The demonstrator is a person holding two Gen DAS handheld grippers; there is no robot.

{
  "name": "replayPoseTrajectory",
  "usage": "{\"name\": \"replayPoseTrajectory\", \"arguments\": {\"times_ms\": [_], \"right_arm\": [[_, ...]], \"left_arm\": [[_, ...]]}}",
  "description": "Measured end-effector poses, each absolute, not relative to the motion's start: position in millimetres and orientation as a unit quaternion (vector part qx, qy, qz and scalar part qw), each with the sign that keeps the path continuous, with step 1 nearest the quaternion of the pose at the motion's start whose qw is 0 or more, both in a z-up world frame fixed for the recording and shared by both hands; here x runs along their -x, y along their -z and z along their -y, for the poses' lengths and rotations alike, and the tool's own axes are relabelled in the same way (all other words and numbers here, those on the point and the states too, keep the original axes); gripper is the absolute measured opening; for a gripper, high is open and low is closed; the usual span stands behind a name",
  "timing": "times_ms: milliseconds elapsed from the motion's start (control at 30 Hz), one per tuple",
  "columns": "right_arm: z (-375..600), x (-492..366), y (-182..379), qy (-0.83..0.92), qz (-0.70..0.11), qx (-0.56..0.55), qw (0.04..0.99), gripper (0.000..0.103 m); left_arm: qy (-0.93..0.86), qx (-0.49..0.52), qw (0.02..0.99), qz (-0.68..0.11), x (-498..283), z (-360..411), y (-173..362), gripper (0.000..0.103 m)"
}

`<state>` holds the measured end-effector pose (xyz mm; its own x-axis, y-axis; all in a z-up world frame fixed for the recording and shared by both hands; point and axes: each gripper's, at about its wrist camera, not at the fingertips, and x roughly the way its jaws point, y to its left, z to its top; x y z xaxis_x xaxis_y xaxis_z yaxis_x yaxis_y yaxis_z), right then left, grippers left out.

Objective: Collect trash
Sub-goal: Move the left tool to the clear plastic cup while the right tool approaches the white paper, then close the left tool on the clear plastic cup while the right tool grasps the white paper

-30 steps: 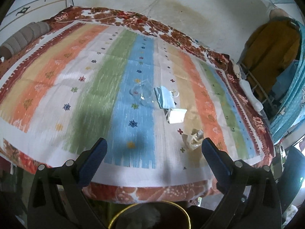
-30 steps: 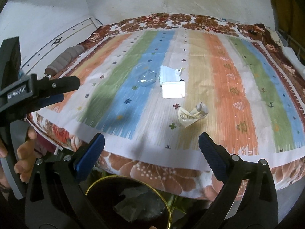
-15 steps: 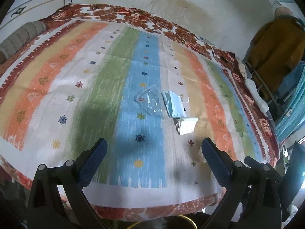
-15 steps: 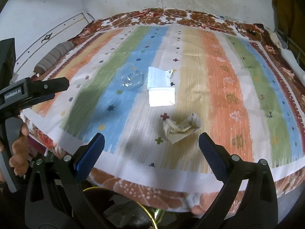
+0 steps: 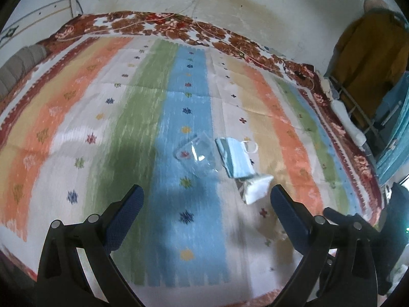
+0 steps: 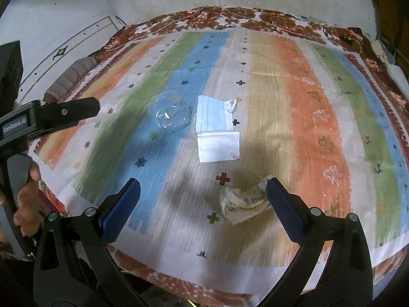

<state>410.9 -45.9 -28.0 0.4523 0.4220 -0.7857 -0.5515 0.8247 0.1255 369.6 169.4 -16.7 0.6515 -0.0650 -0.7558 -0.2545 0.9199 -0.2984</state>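
Observation:
Trash lies mid-bed on a striped bedspread (image 6: 306, 107): a clear plastic piece (image 6: 171, 115), a blue face mask (image 6: 213, 115), a white folded packet (image 6: 218, 145) and a crumpled paper wrapper (image 6: 242, 202). My right gripper (image 6: 202, 194) is open, and its right finger nearly touches the wrapper. My left gripper (image 5: 207, 202) is open above the blue stripe, short of the clear plastic (image 5: 196, 153), the mask (image 5: 235, 156) and the packet (image 5: 255, 189). In the right wrist view the left gripper (image 6: 51, 115) shows at the left edge, held by a hand (image 6: 25, 199).
A striped bolster (image 6: 69, 76) lies at the bed's far left corner. A thin cable runs along the far floral border (image 5: 179, 25) beneath the stained wall. Orange clothing (image 5: 370, 51) and a metal rack stand to the right of the bed. The near bed edge (image 6: 204, 281) is just under the right gripper.
Both grippers have moved forward over the bed toward the trash, which now looks larger. The yellow-rimmed bin below the bed edge has slipped out of view. Both jaws stay open.

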Motion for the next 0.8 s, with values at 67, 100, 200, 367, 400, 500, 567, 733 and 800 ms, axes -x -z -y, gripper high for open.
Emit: {"name": "replayPoseTrajectory", "arguments": {"times_ms": [67,100,200,367,400,500,567,733,800], "right_arm": [[43,-417,32,-0.286,-0.441,0.078,0.847,0.094],[41,-420,34,-0.285,-0.443,0.079,0.846,0.093],[38,-429,37,-0.284,-0.447,0.080,0.844,0.093],[27,-447,44,-0.282,-0.449,0.084,0.843,0.093],[24,-451,46,-0.282,-0.449,0.086,0.843,0.093],[19,-459,49,-0.281,-0.450,0.090,0.843,0.092],[16,-466,53,-0.281,-0.453,0.093,0.841,0.090],[9,-482,64,-0.279,-0.463,0.101,0.835,0.082],[7,-488,69,-0.279,-0.468,0.102,0.832,0.078]], "left_arm": [[-0.058,0.186,0.887,-0.419,-377,-173,22,0.097],[-0.059,0.186,0.884,-0.425,-382,-176,27,0.096],[-0.062,0.189,0.880,-0.431,-391,-184,35,0.096],[-0.058,0.191,0.878,-0.435,-408,-195,44,0.093],[-0.054,0.192,0.877,-0.437,-411,-196,46,0.093],[-0.046,0.189,0.877,-0.440,-423,-198,49,0.091],[-0.038,0.182,0.878,-0.442,-431,-196,52,0.088],[-0.017,0.165,0.875,-0.454,-449,-190,63,0.078],[-0.014,0.173,0.874,-0.453,-453,-191,68,0.075]]}}
